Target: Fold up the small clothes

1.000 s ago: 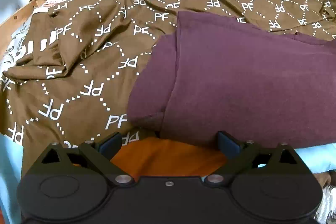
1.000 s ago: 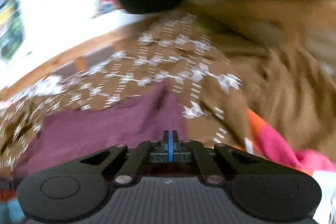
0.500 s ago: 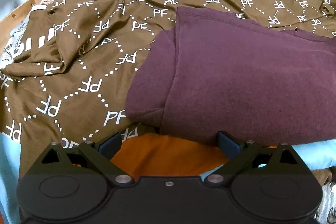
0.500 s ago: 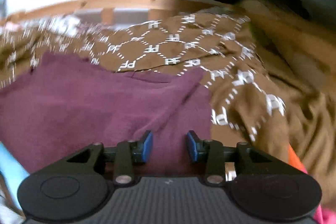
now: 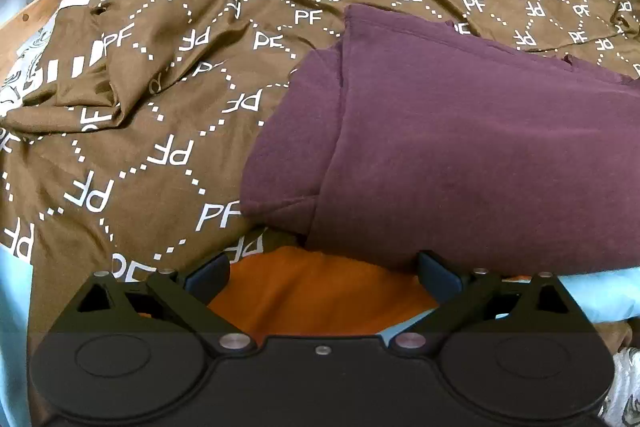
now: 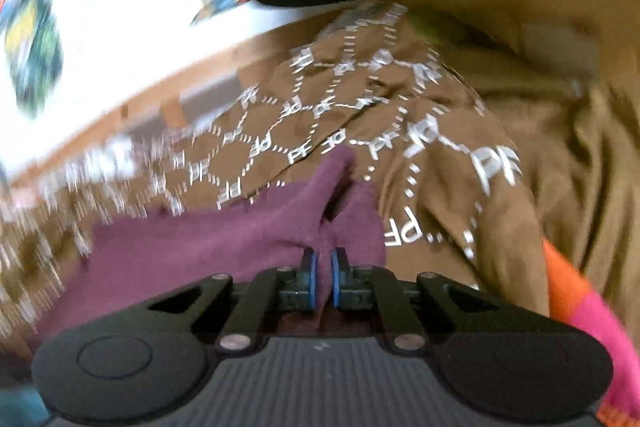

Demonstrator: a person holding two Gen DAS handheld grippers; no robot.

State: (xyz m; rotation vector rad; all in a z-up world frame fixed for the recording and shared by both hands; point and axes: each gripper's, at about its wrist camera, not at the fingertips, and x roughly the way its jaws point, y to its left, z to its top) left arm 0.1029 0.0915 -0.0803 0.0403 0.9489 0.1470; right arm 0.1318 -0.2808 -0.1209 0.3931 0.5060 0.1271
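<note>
Maroon garment [image 5: 460, 155] lies folded, long axis left to right
Right gripper [image 6: 323, 277] pinches its bunched corner; left gripper [image 5: 323, 273] wide apart, holding nothing

Left gripper [image 5: 322, 273] spread wide; right gripper [image 6: 323, 269] pinched nearly closed on fabric.

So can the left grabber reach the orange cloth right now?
Probably yes: the left gripper is open, and the orange cloth lies bare between its fingers, with only the purple garment overlapping its far edge.
</note>
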